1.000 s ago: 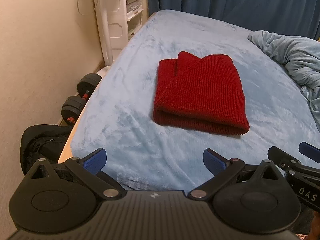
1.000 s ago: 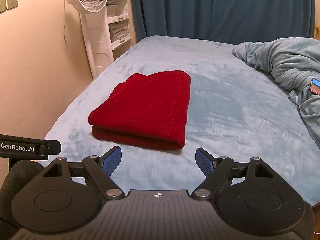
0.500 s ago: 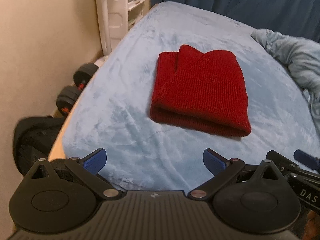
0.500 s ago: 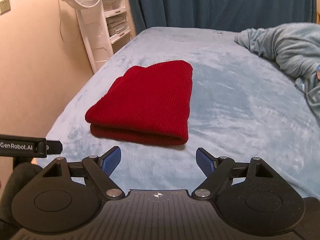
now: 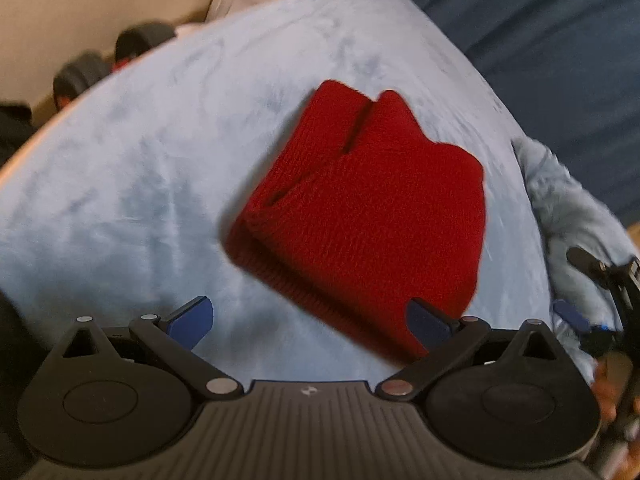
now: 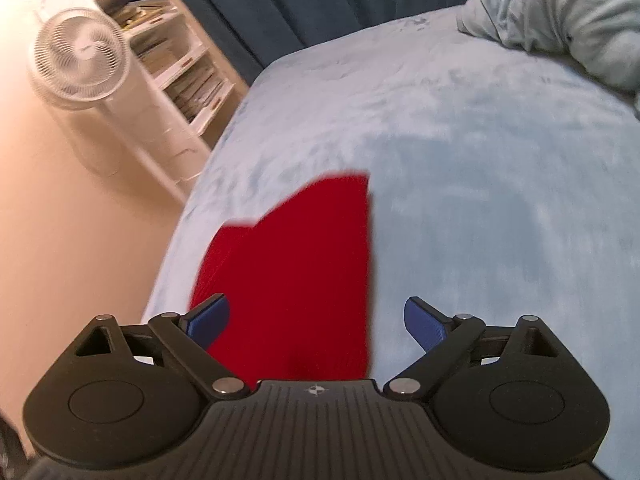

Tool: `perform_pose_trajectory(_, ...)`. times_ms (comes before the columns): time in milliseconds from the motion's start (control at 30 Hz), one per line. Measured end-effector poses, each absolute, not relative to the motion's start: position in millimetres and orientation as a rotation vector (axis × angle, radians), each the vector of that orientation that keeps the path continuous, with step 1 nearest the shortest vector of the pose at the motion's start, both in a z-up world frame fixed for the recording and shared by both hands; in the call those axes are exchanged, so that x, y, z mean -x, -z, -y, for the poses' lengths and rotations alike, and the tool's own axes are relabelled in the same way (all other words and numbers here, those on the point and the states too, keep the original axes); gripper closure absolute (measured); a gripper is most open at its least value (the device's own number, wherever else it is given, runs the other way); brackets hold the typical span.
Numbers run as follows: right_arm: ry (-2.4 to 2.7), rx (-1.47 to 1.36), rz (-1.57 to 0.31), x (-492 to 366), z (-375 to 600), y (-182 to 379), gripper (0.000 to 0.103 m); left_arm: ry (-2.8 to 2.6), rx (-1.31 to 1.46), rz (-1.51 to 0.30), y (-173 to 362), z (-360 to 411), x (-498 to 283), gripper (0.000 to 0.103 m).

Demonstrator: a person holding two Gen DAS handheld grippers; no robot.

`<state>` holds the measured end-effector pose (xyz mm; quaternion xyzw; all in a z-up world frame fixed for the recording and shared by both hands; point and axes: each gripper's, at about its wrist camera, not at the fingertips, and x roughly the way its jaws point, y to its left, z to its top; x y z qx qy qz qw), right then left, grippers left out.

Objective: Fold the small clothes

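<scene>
- Both views have swung and tilted since 1 second ago: the red knit garment then lay level and well ahead of each claw, and now it fills the near middle of both views, blurred by motion.
- The garment lies on the pale blue bed, doubled over into 2 layers with the thick fold edge toward the near left in the left view. Its shape looks unchanged, so nothing has disturbed it yet.
- The left claw stands wide, with nothing gripped; its right finger now overlaps the garment's near right corner, though contact cannot be judged through the blur.
- The right claw is opening and already wide. The garment's near end shows between its fingers, but the pads do not press on it.
- The crumpled grey-blue blanket stays at the far right, clear of the work.
- Judgement: both claws have closed in on the near edge, 1 at each side, which suits taking hold for a further fold. No grasp is made yet.
</scene>
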<state>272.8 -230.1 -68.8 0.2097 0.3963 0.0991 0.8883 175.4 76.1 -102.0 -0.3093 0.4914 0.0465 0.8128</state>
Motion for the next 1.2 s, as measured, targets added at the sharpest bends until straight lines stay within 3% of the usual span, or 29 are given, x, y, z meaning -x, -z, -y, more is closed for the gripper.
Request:
perform_pose_trajectory(200,-0.208,-0.226,-0.887,-387,221,131,0.01,-0.192,0.764,-1.062,135,-91,-213,0.0)
perform_pose_trajectory(433,-0.211,-0.511,-0.892,-399,224,177,0.01,-0.231,0.786,-1.095,159,-108,-222,0.0)
perform_pose_trajectory(733,-0.139,-0.585,-0.693,-305,275,87,0.008,-0.162,0.724,-1.077,142,-99,-209,0.0)
perform_pose_trajectory(1200,0.062,-0.591,-0.547,-212,302,46,0.008,-0.045,0.562,-0.996,93,-90,-157,0.0)
